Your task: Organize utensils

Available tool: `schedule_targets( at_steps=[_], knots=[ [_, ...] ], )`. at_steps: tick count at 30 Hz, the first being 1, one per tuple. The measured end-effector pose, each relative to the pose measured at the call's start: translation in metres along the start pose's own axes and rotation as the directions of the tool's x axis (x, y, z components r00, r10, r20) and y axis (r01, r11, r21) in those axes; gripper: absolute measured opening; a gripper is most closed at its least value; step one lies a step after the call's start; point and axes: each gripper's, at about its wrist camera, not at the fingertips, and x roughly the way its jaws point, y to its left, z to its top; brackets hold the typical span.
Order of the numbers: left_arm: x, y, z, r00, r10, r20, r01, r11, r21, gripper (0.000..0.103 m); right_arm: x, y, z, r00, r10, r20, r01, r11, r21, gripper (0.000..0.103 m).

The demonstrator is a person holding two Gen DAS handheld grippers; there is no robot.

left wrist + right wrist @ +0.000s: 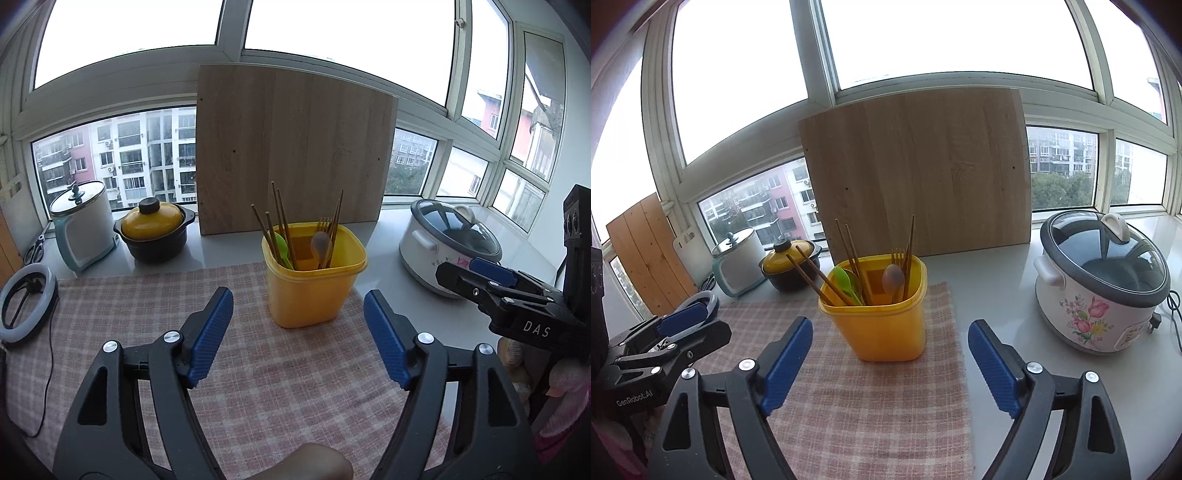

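A yellow plastic holder (pixel 310 291) (pixel 886 325) stands on a pink checked cloth (pixel 129 317) (pixel 868 406). It holds several brown chopsticks (pixel 279 218) (pixel 849 247), a green spoon (pixel 282 247) (pixel 844 282), a wooden spoon (pixel 320 245) (pixel 894 278) and wooden forks (pixel 325 225) (pixel 899 256). My left gripper (pixel 299 332) is open and empty, just in front of the holder. My right gripper (pixel 890 365) is open and empty, also just in front of it. Each gripper shows at the side of the other's view.
A wooden board (pixel 295 155) (pixel 919 177) leans on the window behind the holder. A flowered rice cooker (pixel 443 247) (pixel 1100 284) stands right. A yellow-lidded black pot (pixel 155 232) (pixel 790 266), a white kettle (pixel 83 225) (pixel 738 262) and a ring light (pixel 26 302) stand left.
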Motion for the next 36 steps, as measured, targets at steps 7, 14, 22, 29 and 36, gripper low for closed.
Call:
schedule_targets(
  at_steps=[7,14,22,29,36],
  knots=[
    [-0.013,-0.006,-0.005,0.997,0.065,0.037,-0.066,0.998,0.021,0.101,-0.008,0.002,-0.010,0.999,-0.026,0.026,0.026,1.000,0.009,0.103],
    [-0.013,-0.007,-0.009,0.995,0.092,0.027,-0.093,0.995,0.043,0.102,-0.003,-0.002,-0.017,0.999,-0.040,0.005,0.040,0.998,0.044,0.103],
    [-0.009,-0.005,-0.011,0.994,0.111,0.005,-0.112,0.993,0.026,0.102,0.001,-0.007,-0.022,0.998,-0.063,-0.014,0.063,0.997,0.048,0.103],
    [-0.009,-0.005,-0.011,0.992,0.125,0.007,-0.125,0.991,0.039,0.102,0.006,-0.006,-0.022,0.998,-0.059,-0.028,0.061,0.997,0.050,0.103],
    [-0.010,-0.006,-0.013,0.991,0.130,0.008,-0.130,0.990,0.048,0.102,0.006,-0.001,-0.024,0.998,-0.056,-0.029,0.057,0.997,0.043,0.103]
  ],
)
